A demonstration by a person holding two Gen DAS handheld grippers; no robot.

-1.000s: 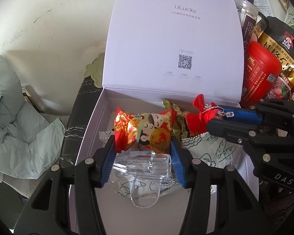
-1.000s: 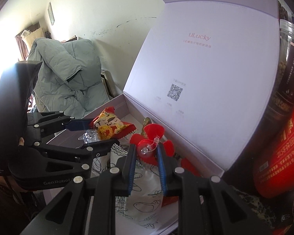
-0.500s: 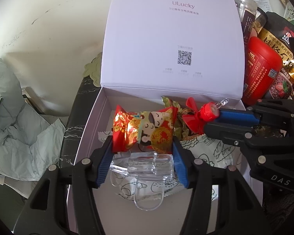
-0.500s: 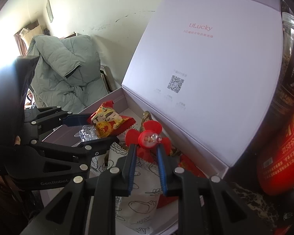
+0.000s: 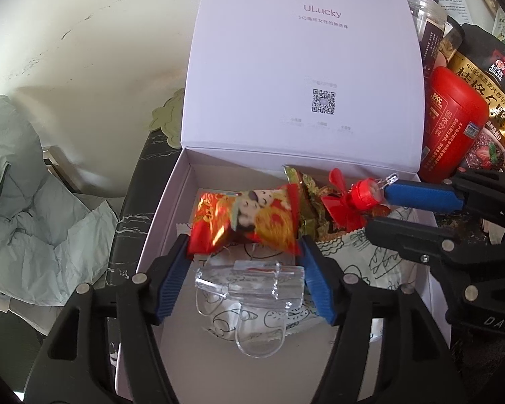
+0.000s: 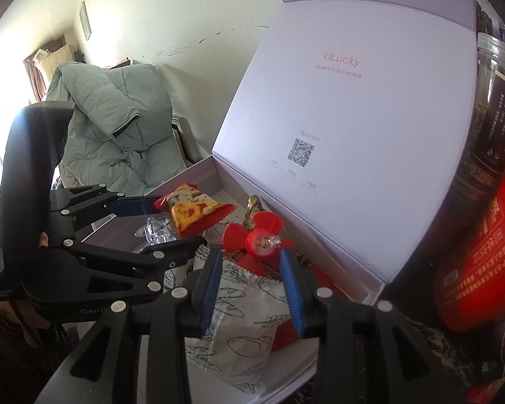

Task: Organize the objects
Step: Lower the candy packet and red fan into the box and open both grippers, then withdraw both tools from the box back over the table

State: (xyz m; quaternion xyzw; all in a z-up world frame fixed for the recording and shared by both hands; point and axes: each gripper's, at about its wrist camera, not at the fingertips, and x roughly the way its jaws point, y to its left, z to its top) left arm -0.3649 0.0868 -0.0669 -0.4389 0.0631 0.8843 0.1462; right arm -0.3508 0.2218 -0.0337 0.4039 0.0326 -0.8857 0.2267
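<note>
While the left gripper (image 5: pixel 244 262) clamps one clear holder (image 5: pixel 252 279), the right gripper (image 6: pixel 252 269) stands parted around one red fan (image 6: pixel 256 239).

Both grippers, left (image 5: pixel 244 264) and right (image 6: pixel 250 281), are matte black, angular frames with silver screw heads, ribbed blue pads (image 5: pixel 171 277) lining their fingers, and white lettering reading "DAS" and "GenR" behind the fingers.

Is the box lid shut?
No, the lid stands upright behind the open box, its printed inside showing.
</note>
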